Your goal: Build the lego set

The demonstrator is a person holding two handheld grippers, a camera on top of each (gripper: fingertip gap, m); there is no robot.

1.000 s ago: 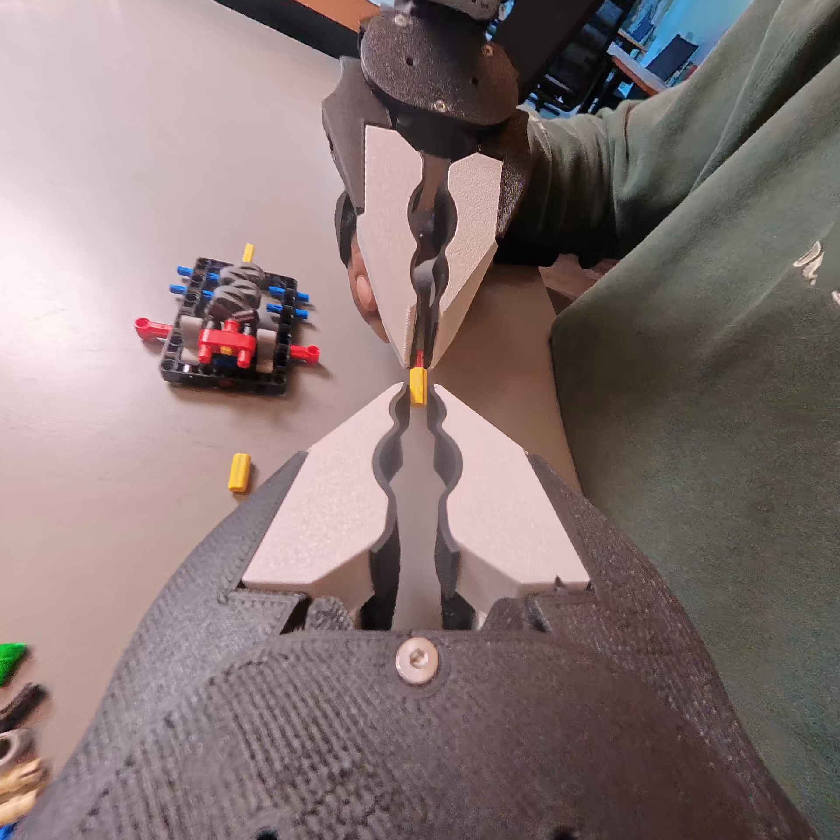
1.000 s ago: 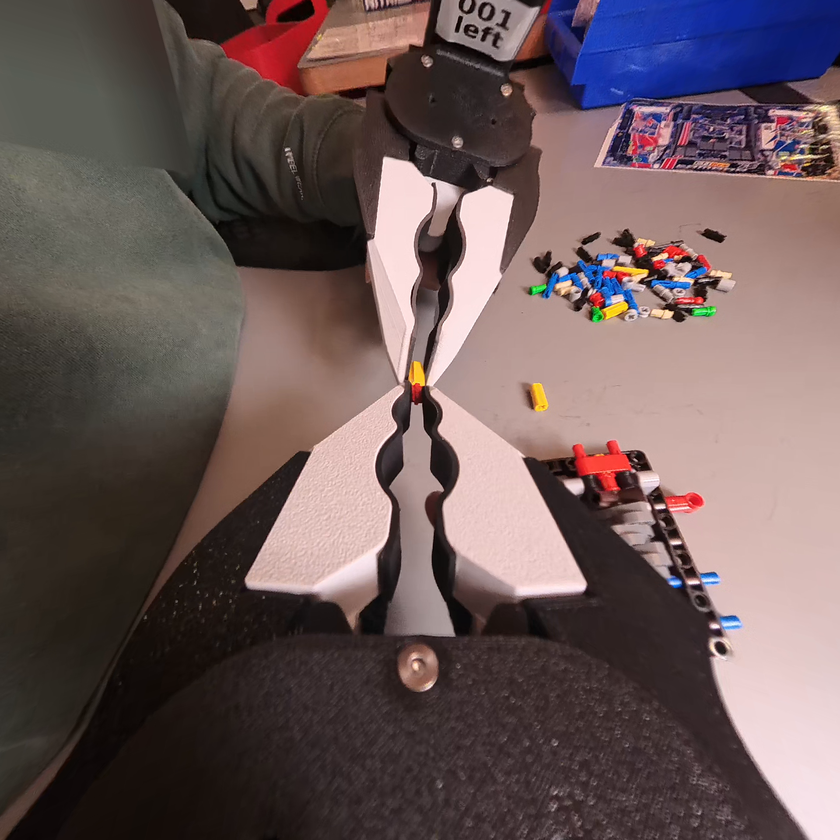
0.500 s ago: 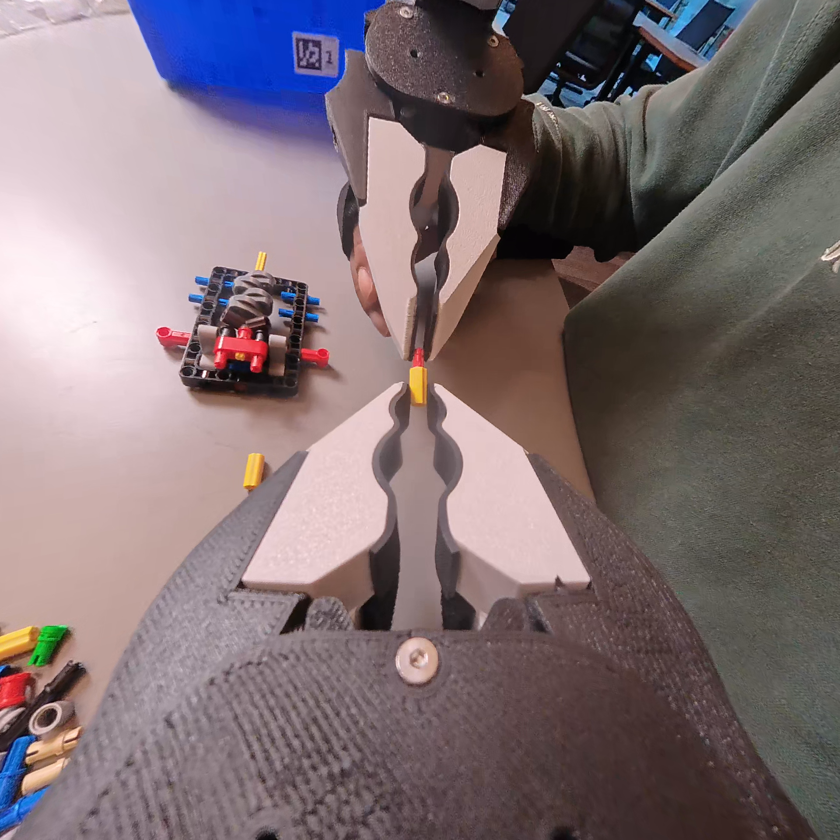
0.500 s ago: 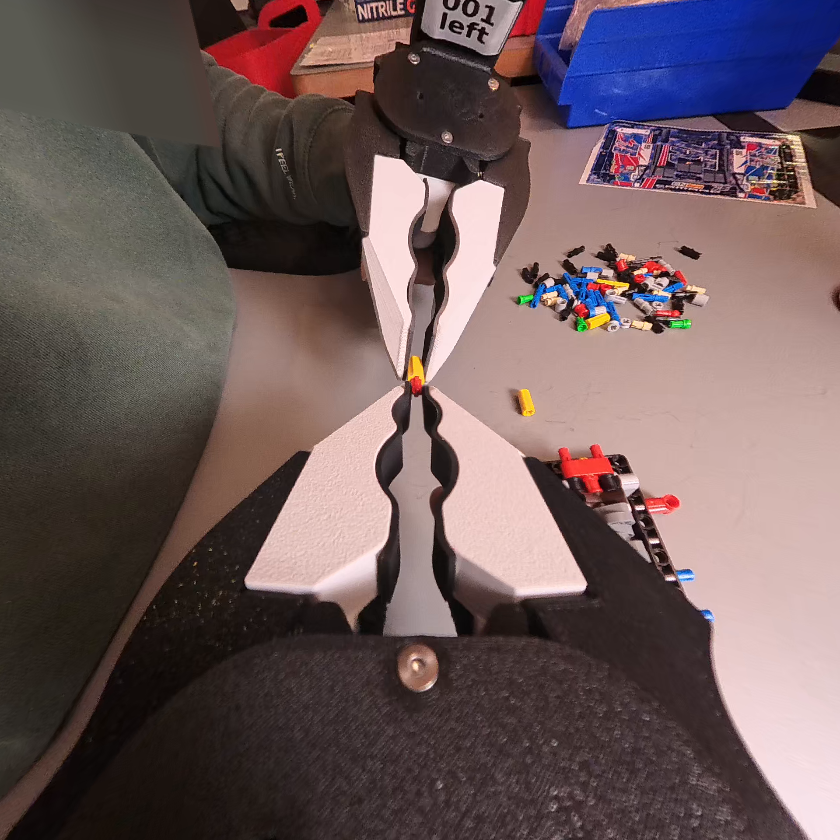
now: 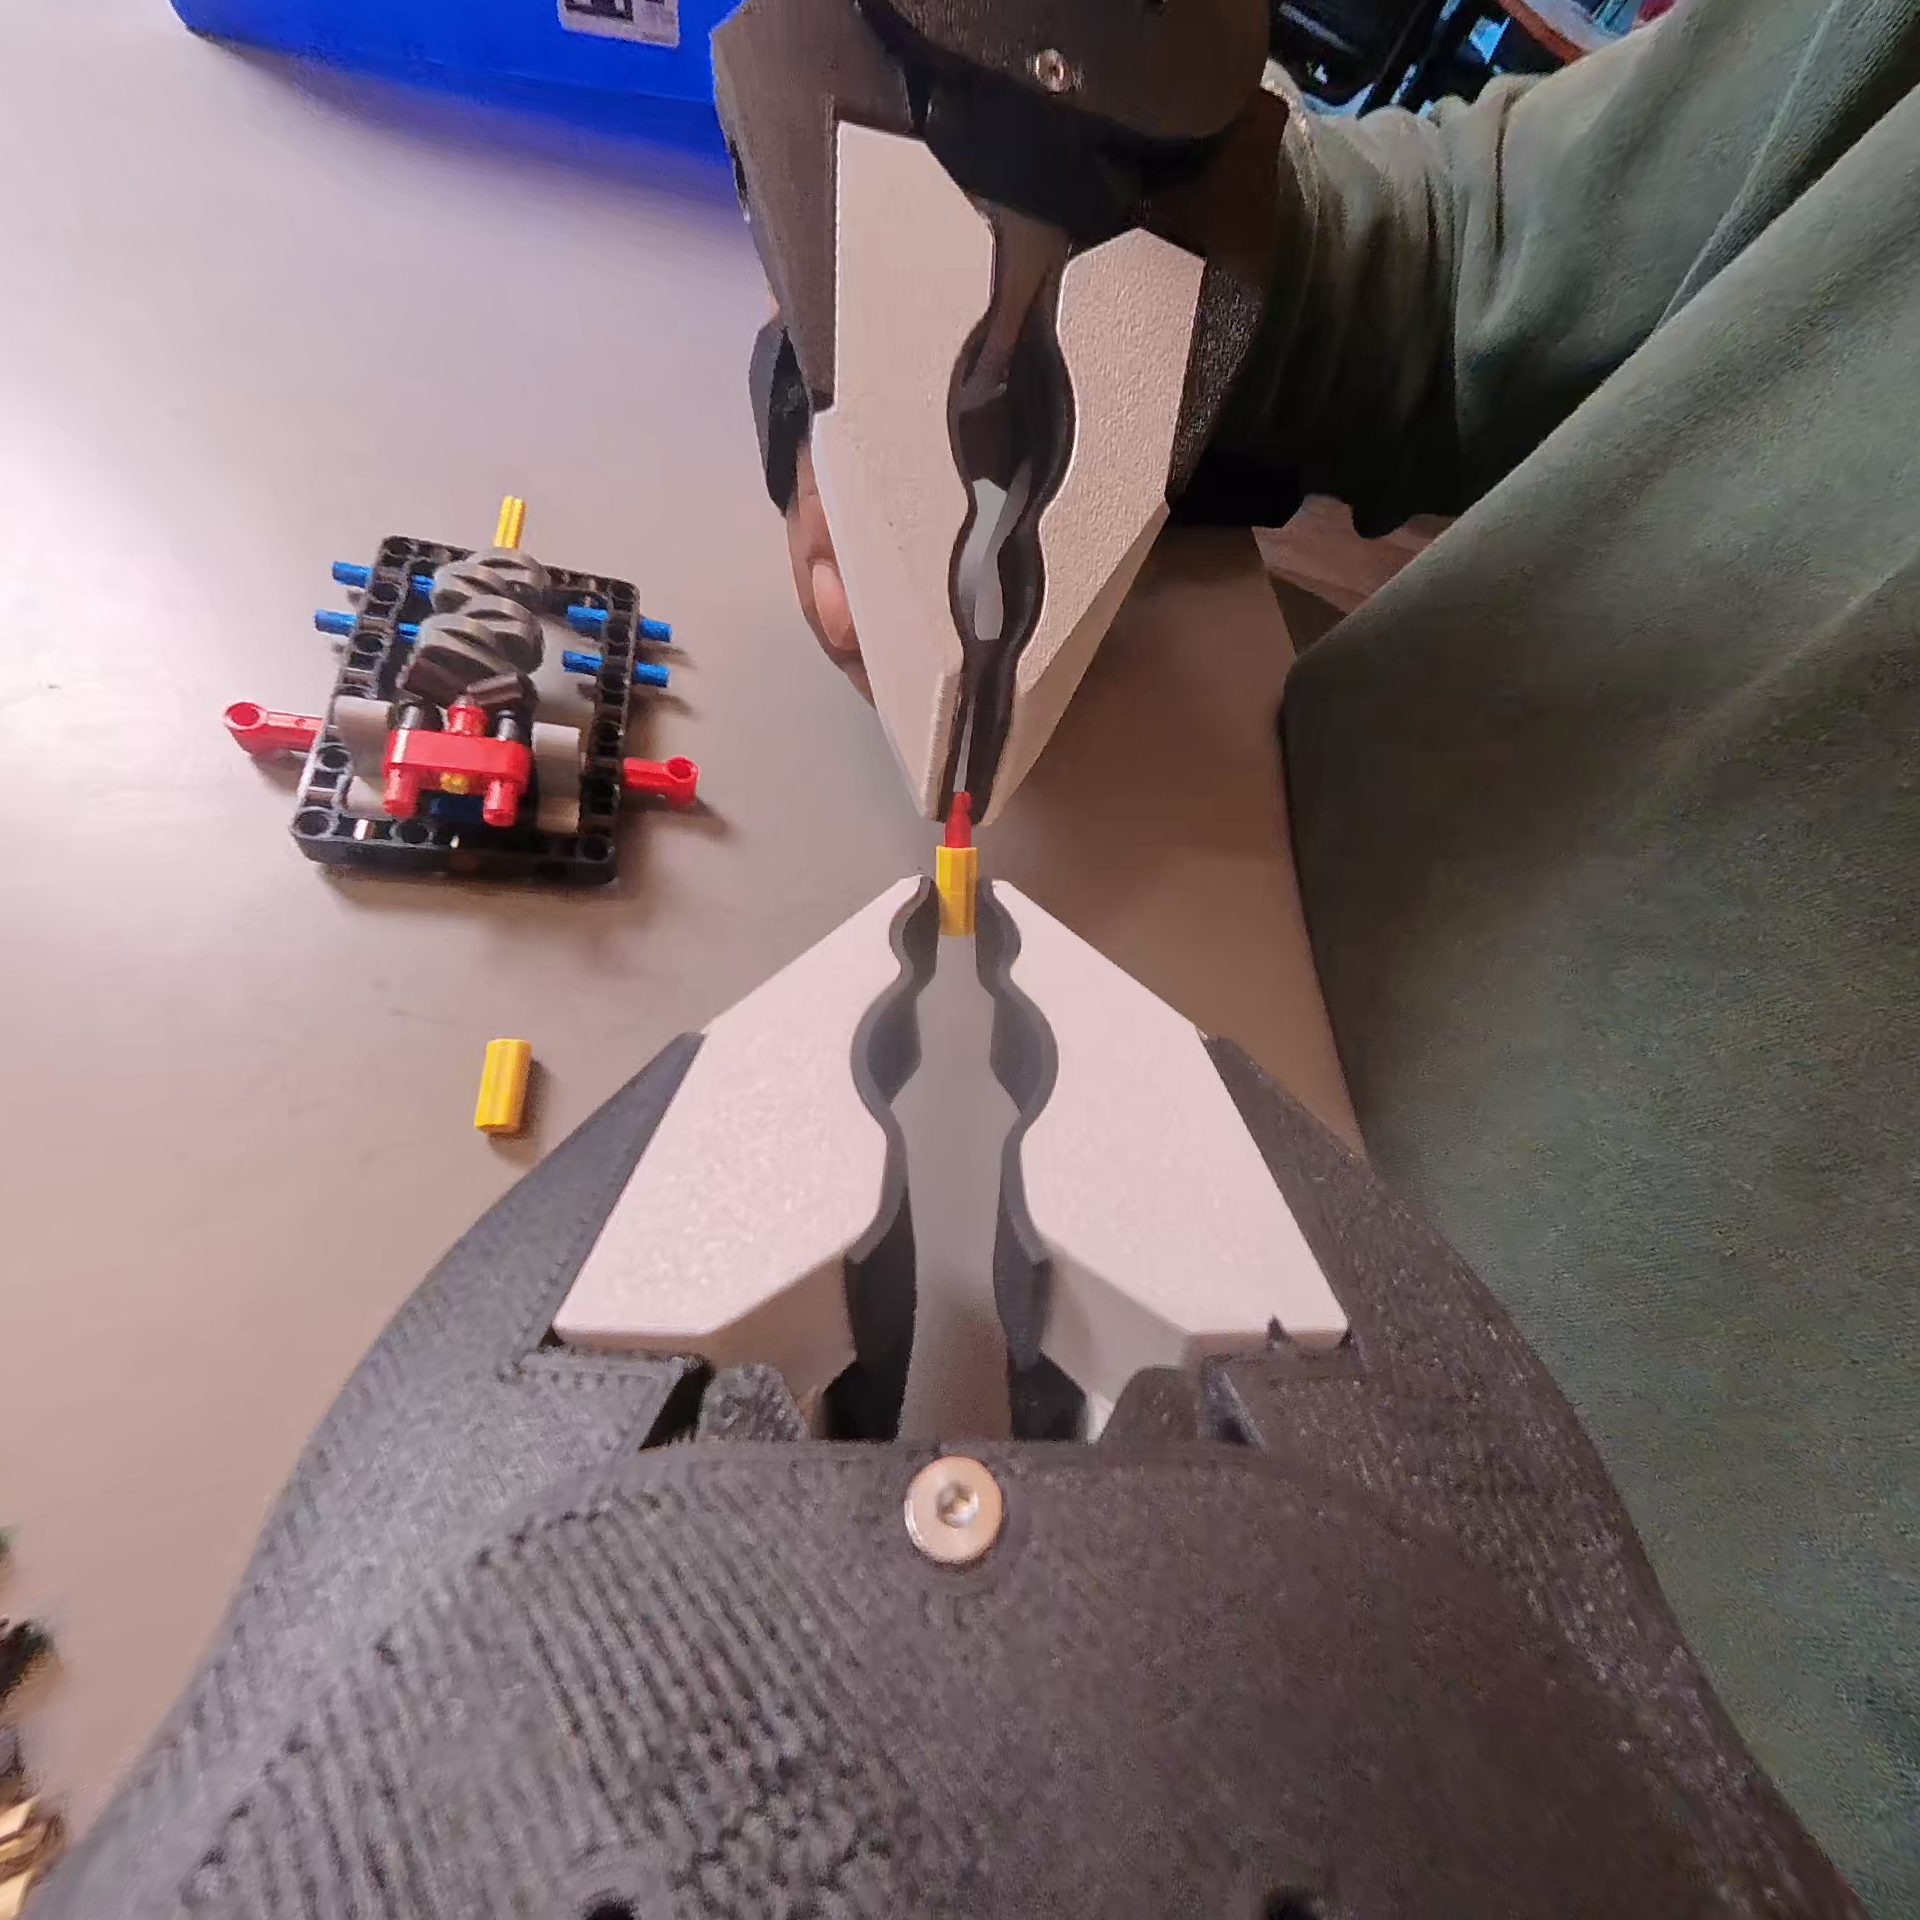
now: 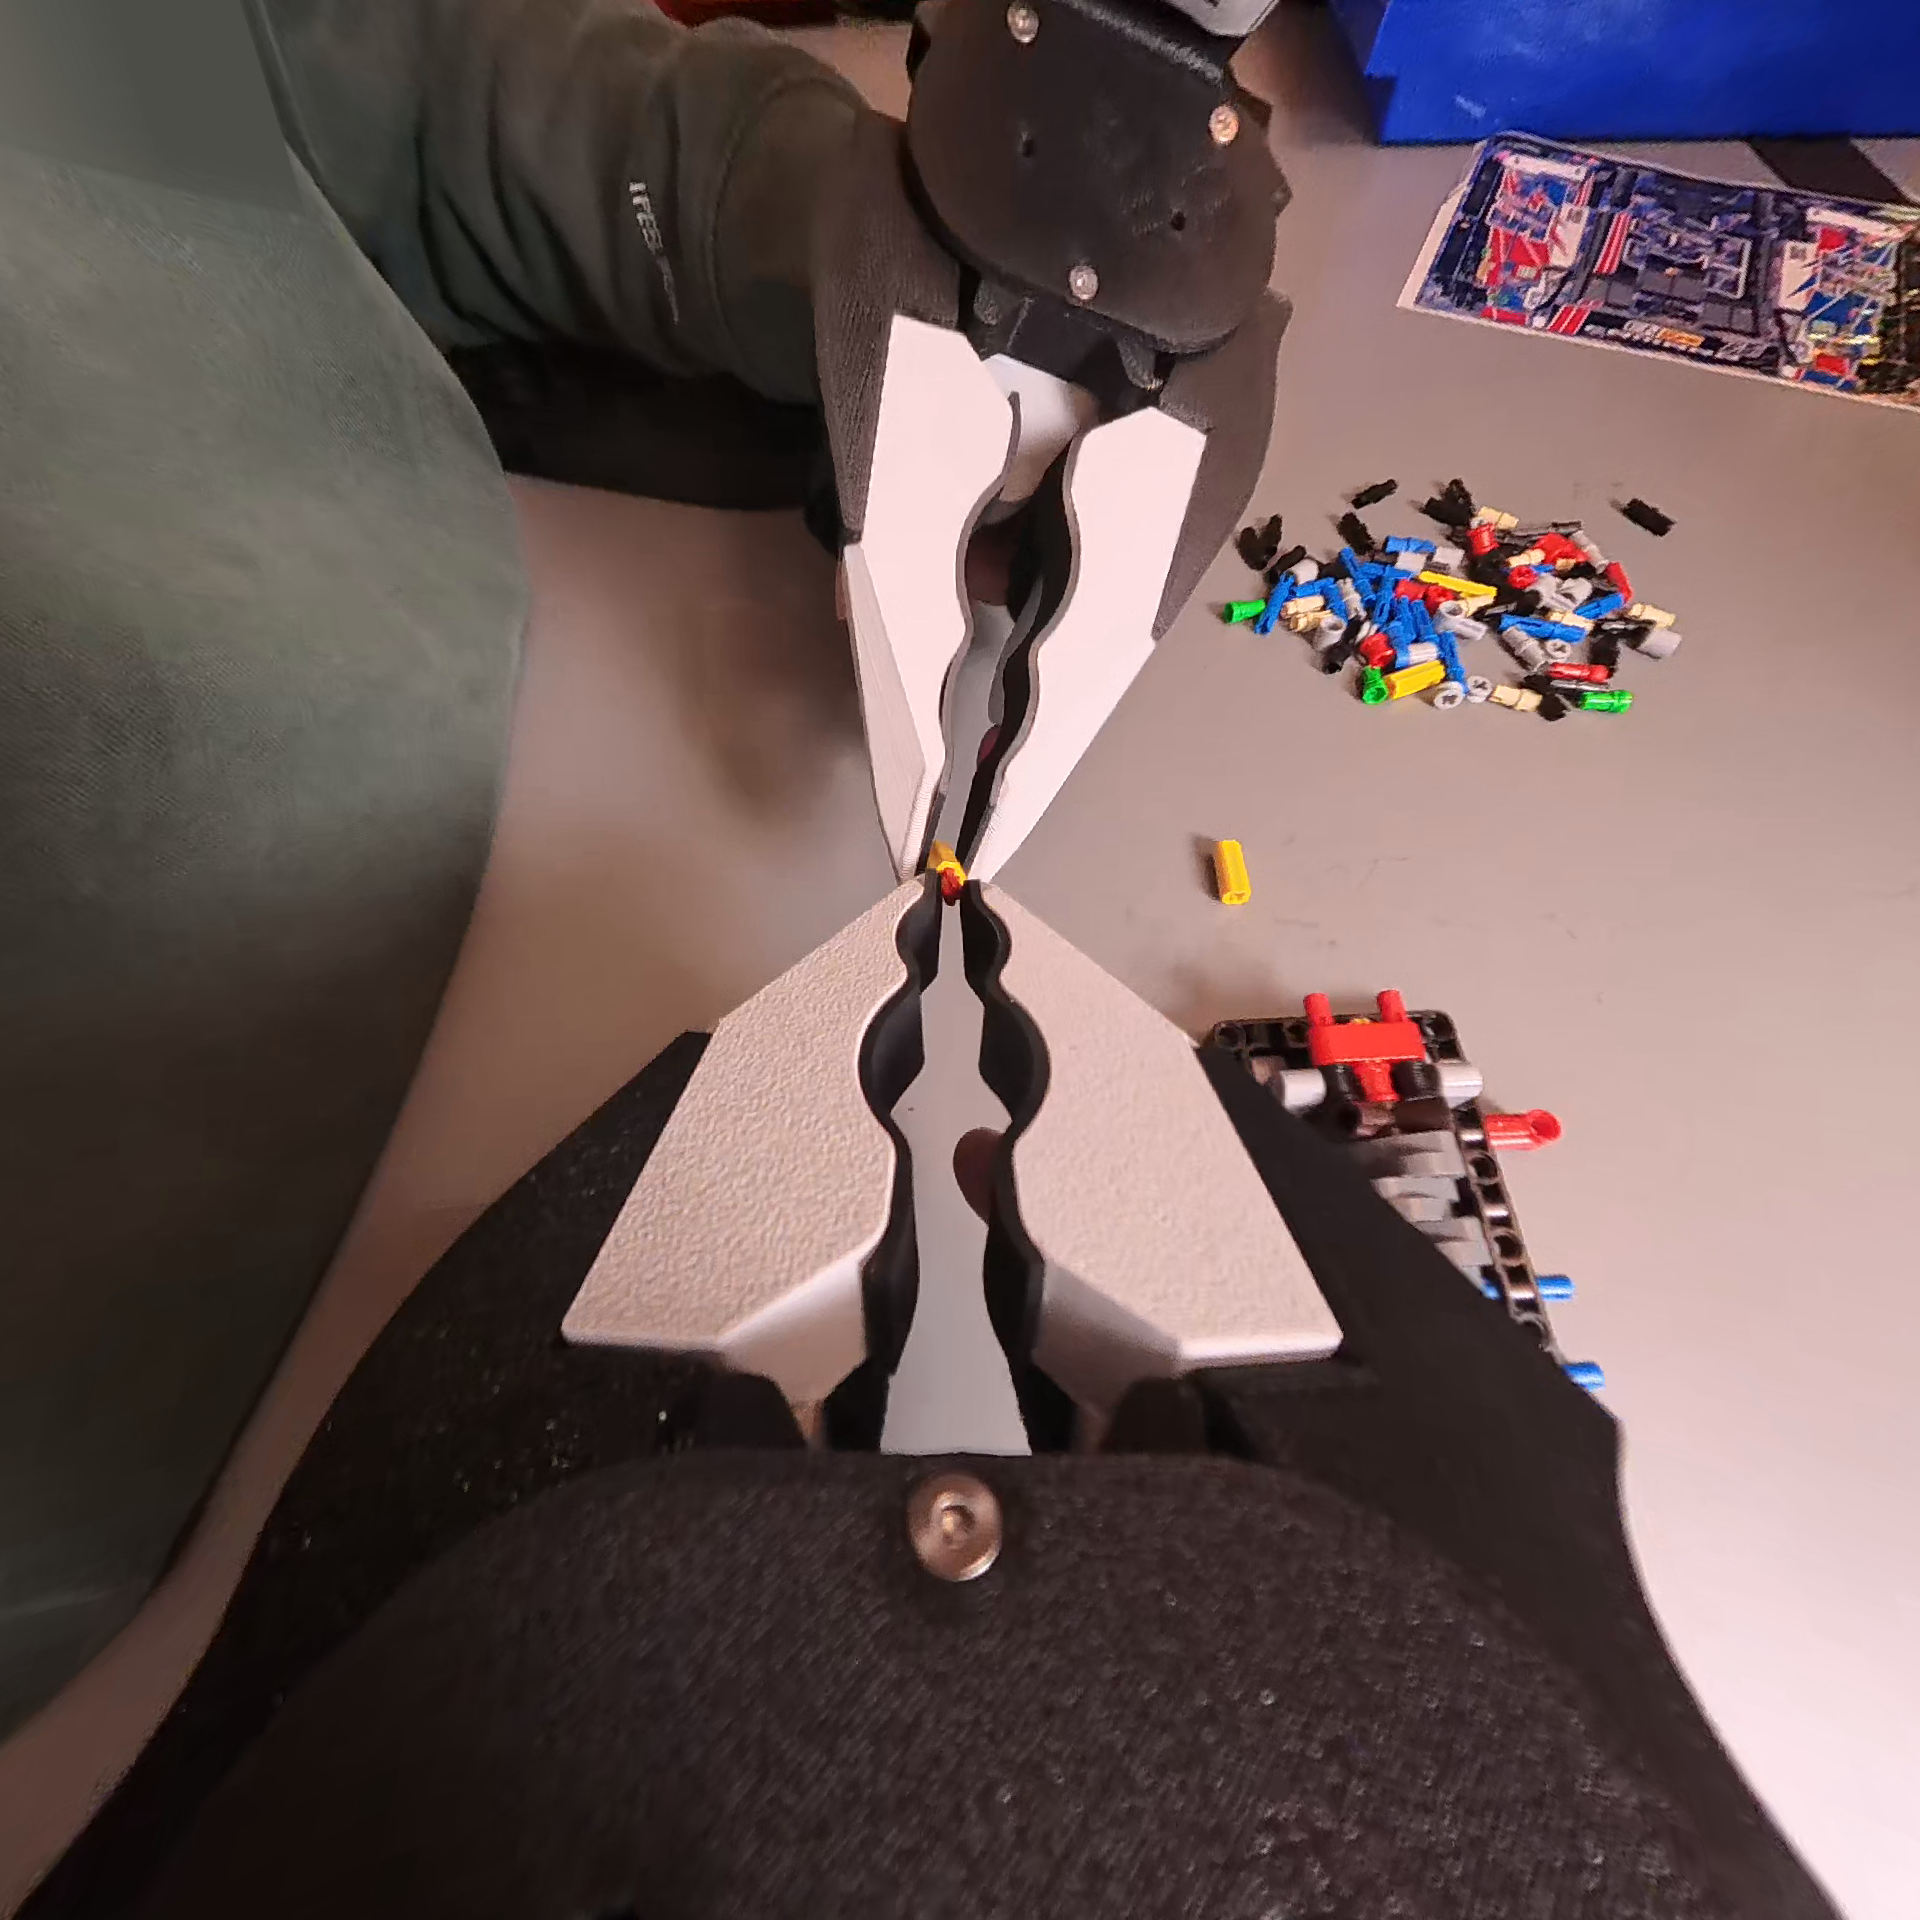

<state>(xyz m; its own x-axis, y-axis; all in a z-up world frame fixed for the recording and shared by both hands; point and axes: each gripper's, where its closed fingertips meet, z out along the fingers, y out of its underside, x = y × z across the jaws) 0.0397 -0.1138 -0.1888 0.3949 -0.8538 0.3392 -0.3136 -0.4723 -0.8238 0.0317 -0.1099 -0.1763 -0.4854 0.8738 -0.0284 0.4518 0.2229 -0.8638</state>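
My left gripper [image 5: 956,902] is shut on a small yellow connector [image 5: 954,891]. My right gripper [image 6: 950,902] is shut on a thin red axle [image 5: 956,821], whose tip enters the yellow connector. The two grippers meet tip to tip above the table; in the right wrist view the yellow connector [image 6: 943,858] and red axle [image 6: 951,885] show between them. The partly built model [image 5: 468,717], a black frame with dark gears, red and blue pins, lies on the table to the left; it also shows in the right wrist view [image 6: 1392,1101].
A loose yellow connector [image 5: 503,1083] lies on the table, also seen in the right wrist view [image 6: 1230,871]. A pile of small loose parts [image 6: 1455,613] and an instruction sheet [image 6: 1683,270] lie farther off. A blue bin [image 5: 457,62] stands behind. A person's green sleeve [image 5: 1610,935] fills one side. My two grippers' fingertips are within a few centimetres of each other.
Both grippers have drawn closer to the cameras and tilted a little. More of the red axle shows outside the yellow connector than before. Both grips are unchanged.
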